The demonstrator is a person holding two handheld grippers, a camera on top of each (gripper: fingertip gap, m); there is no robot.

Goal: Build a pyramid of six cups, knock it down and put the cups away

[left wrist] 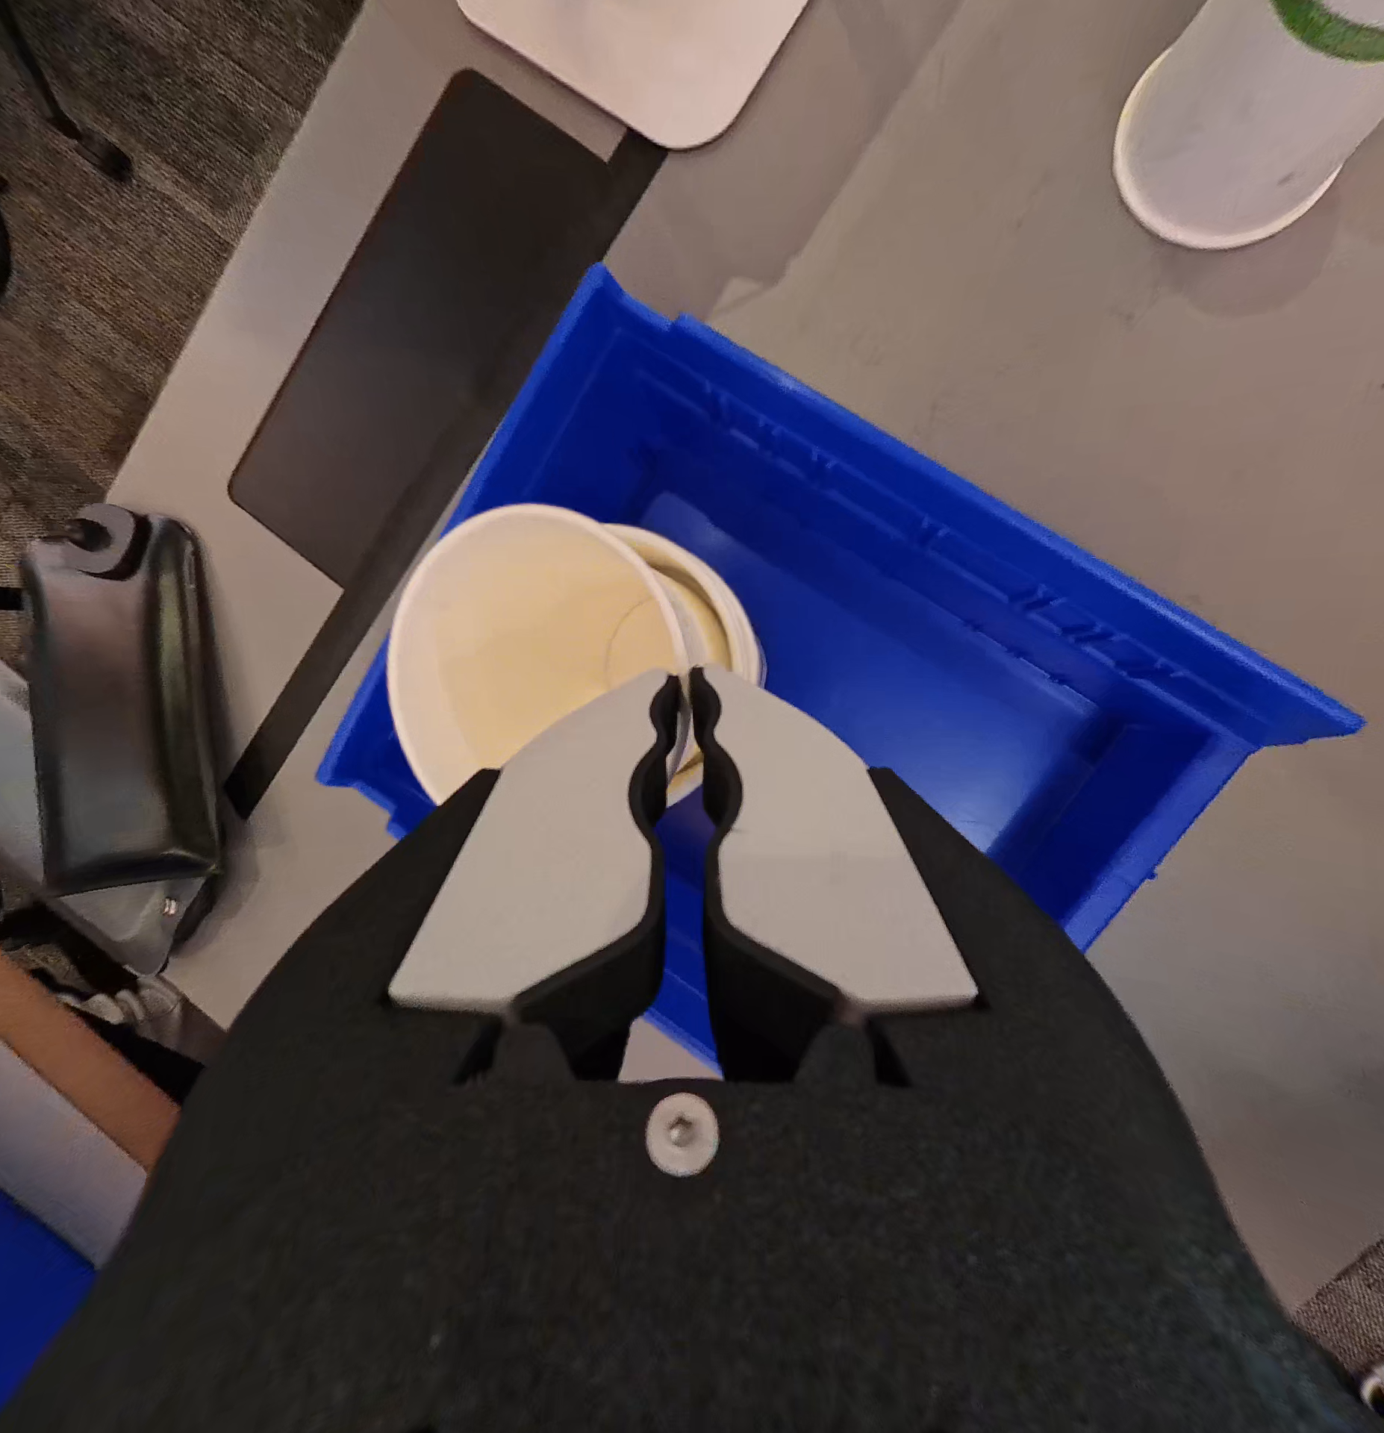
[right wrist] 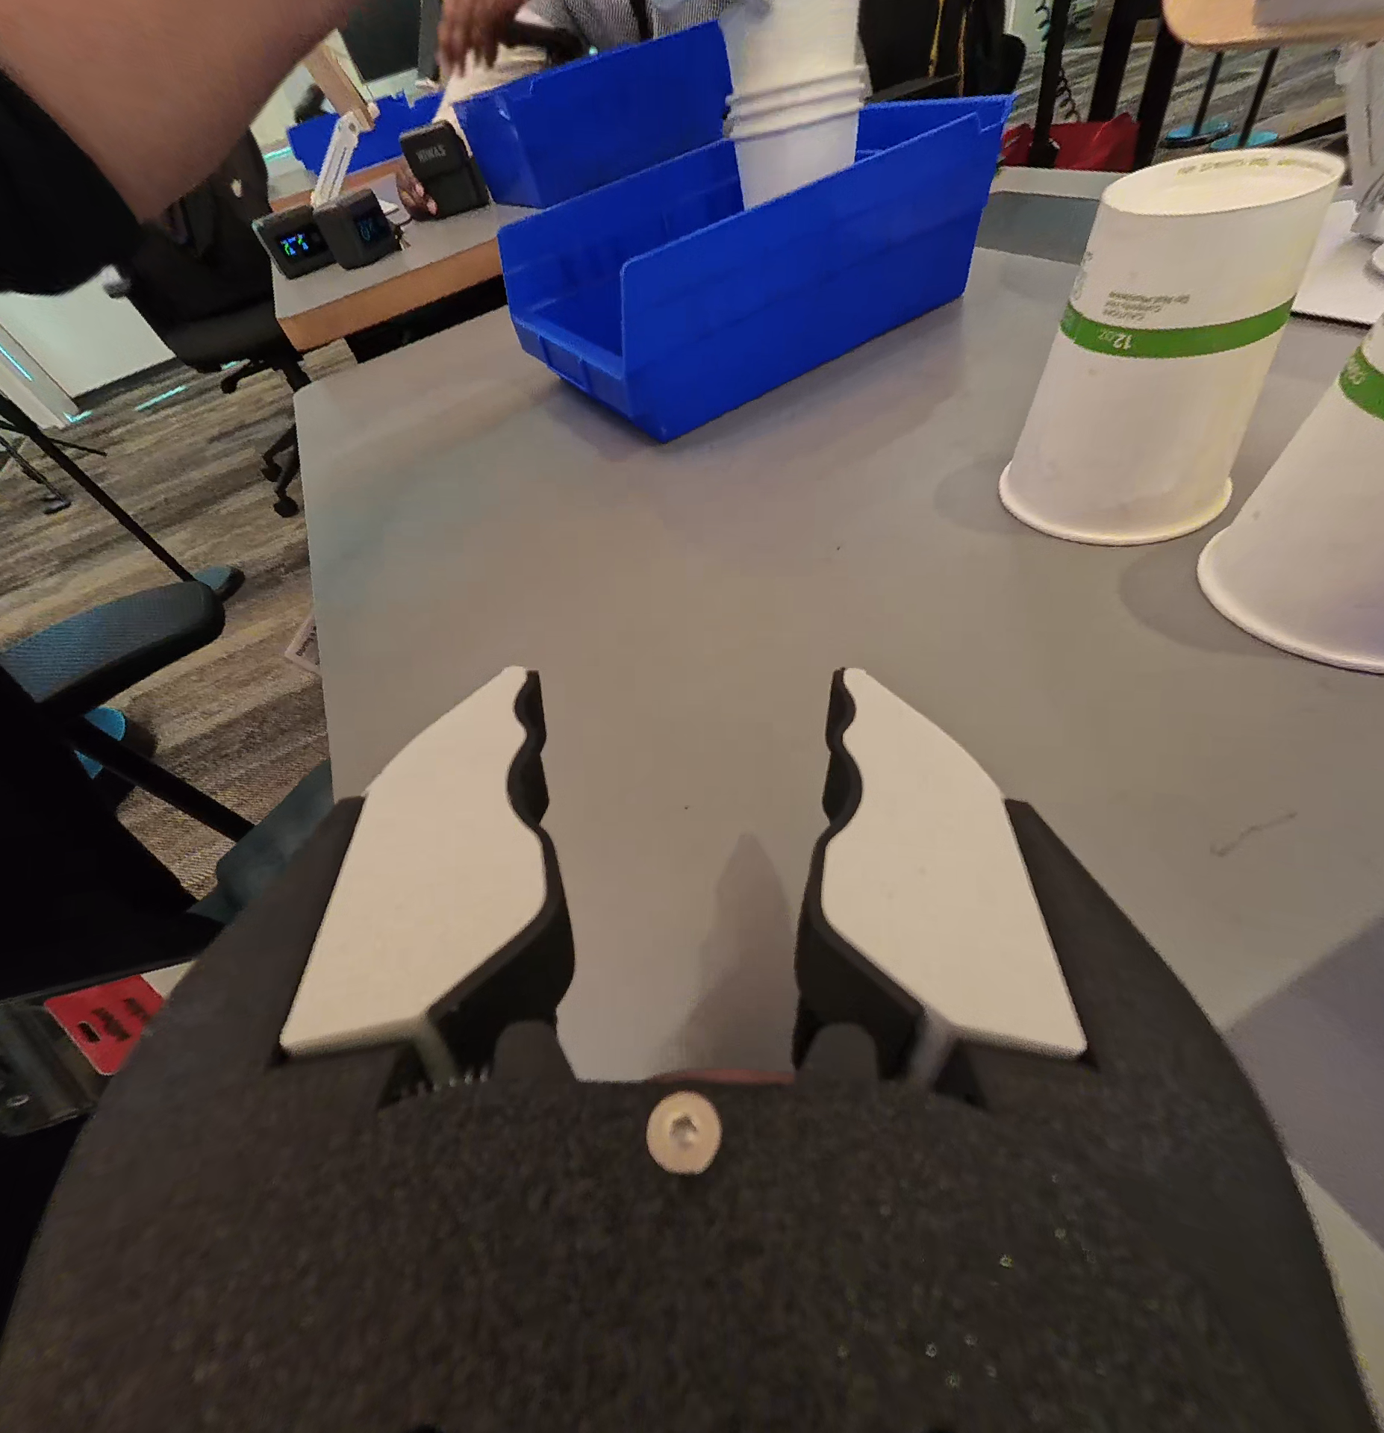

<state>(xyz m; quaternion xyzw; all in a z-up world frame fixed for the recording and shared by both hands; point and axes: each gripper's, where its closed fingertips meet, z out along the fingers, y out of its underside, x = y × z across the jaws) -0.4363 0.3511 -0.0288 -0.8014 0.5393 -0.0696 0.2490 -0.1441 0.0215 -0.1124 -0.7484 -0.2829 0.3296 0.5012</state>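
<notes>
The cups are white paper cups, and they are in two places. A nested stack [left wrist: 697, 612] stands in the blue bin [left wrist: 945, 558], at the end of the bin that lies toward the edge of the grey table [right wrist: 673, 581]. In the left wrist view, the top cup [left wrist: 518, 643] is tilted away from the stack, with its mouth open toward the camera. The left gripper [left wrist: 686, 686] is clenched on the rim wall of this cup: one finger is inside the mouth and the other is outside. In the right wrist view, two more cups stand upside down on the table: one with a green band [right wrist: 1154, 349] and one at the frame edge [right wrist: 1325, 527], near each other and well apart from the bin.

The right gripper [right wrist: 685, 690] is released, with its jaws wide apart above bare table, and it holds nothing.

I judge the cups to be very light, thin and easy to crush. A pinch on the rolled rim looks like the best hold, because the rim is the stiffest part. The wall below it is soft and smooth, so a hard squeeze there may dent it. Nested cups can stick together, so a second cup may come up with the held one. The inverted cups would be taken across the body, with a gentle grip.
</notes>
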